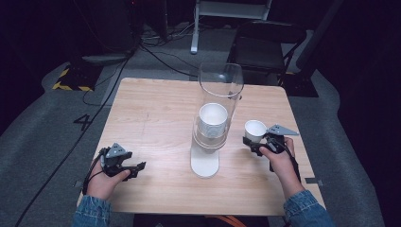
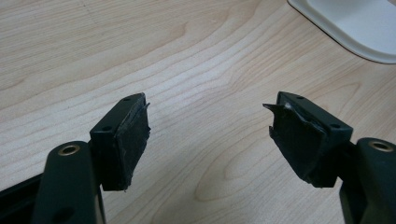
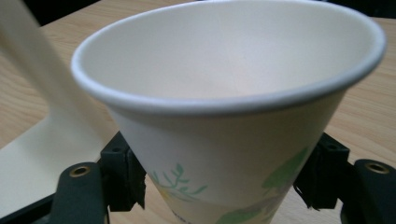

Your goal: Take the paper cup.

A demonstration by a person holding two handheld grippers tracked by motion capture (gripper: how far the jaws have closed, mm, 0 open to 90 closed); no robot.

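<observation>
The work shown here is taking paper cups out of a cup dispenser [image 1: 213,124], a clear upright tube on a white base that stands in the middle of the wooden table [image 1: 156,113]. One paper cup [image 1: 255,130] is already out. The right gripper [image 1: 257,142] holds it by the lower part of its wall, to the right of the dispenser and apart from it. In the right gripper view the two black jaws press on both sides of the cup [image 3: 233,116], which has a green leaf print and is empty and upright.

Inside the tube, a stack of cups [image 1: 212,122] is waiting, so I judge that more cups can follow. The held cup is not yet set down on the table; this step is left.

The left gripper [image 1: 137,168] is idle near the left front of the table. Its jaws [image 2: 210,135] stand apart with nothing between them, only bare wood under them.
</observation>
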